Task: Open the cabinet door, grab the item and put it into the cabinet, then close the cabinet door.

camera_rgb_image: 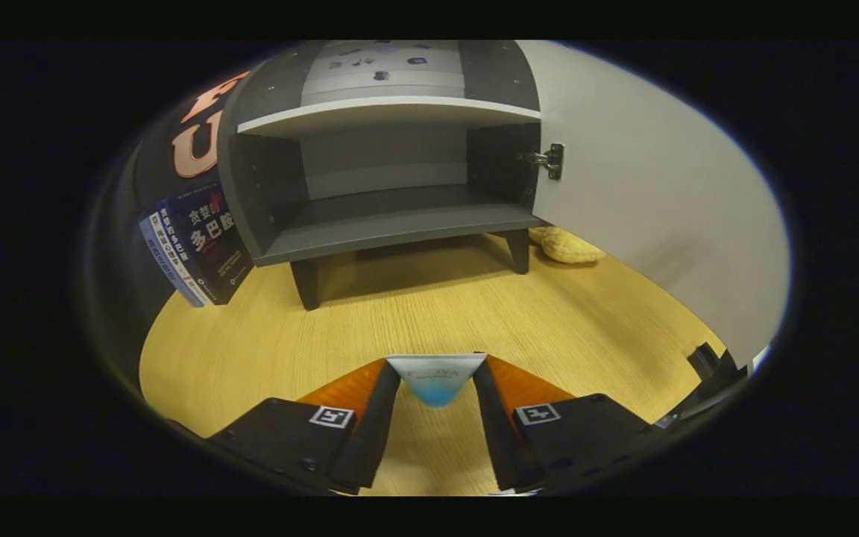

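gripper (436, 380) clamping item (436, 382), wooden table (474, 313)

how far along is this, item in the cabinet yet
Not yet. Done: the cabinet door stands open, showing bare shelves in the cabinet. In hand: the gripper is shut on a small white and blue item, held over the wooden table short of the cabinet. Left: place it on a shelf, release, then close the door.

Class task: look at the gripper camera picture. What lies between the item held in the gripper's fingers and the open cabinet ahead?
In the gripper view, only bare wooden tabletop lies between the item, pinched in the gripper, and the cabinet, whose door stands open.
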A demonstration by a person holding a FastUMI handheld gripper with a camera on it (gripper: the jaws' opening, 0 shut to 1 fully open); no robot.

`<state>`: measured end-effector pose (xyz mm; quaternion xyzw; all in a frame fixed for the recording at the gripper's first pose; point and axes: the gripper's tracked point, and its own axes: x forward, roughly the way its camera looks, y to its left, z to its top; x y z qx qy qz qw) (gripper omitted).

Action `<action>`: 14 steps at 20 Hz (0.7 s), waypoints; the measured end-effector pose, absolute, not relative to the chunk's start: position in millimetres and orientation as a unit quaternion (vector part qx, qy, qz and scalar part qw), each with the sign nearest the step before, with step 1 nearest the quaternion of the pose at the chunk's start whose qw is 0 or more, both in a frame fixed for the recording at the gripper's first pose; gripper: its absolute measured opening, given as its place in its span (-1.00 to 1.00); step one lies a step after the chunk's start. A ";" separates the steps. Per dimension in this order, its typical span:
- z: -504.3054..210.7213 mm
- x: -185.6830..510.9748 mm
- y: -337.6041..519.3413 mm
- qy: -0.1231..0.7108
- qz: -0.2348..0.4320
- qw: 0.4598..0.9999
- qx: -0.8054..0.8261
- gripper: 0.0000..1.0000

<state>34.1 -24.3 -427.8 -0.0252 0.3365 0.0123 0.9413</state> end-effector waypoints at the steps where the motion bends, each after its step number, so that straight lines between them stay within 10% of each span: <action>1: -423.6 34.5 -23.7 0.336 0.012 0.942 -0.020 0.29; 14: -291.2 48.5 3.3 0.292 0.025 0.956 -0.020 0.29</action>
